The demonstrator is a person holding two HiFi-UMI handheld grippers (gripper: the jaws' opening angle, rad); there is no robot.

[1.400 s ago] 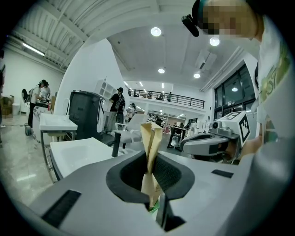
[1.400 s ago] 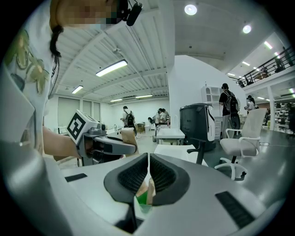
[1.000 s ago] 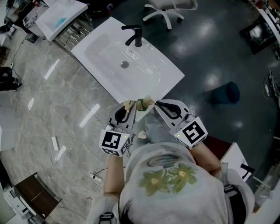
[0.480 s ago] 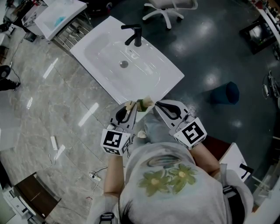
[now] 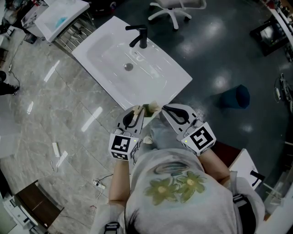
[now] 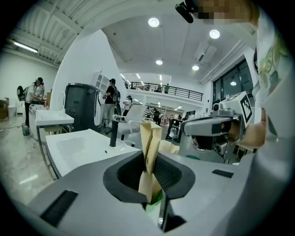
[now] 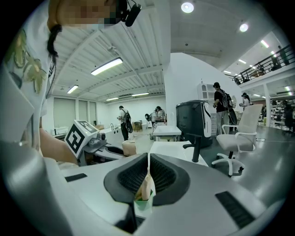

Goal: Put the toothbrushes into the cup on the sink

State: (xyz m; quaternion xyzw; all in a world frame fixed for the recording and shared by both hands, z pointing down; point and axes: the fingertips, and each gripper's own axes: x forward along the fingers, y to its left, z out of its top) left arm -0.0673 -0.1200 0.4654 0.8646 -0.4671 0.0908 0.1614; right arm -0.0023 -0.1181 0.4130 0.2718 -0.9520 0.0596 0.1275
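— Head view?
— The left claw [image 5: 136, 112] and right claw [image 5: 164, 109] meet in front of the person's body. A tan paper packet [image 5: 150, 109] is between them, just beside the near corner of the white sink [image 5: 110, 50].
— Left gripper view?
— Clenched on the packet, which stands upright between the pads.
— Right gripper view?
— Clenched too, gripping the packet's thin edge; a green strip shows low down.

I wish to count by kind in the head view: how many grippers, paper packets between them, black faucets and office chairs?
grippers: 2, left gripper, right gripper
paper packet: 1
black faucet: 1
office chair: 1
total: 5
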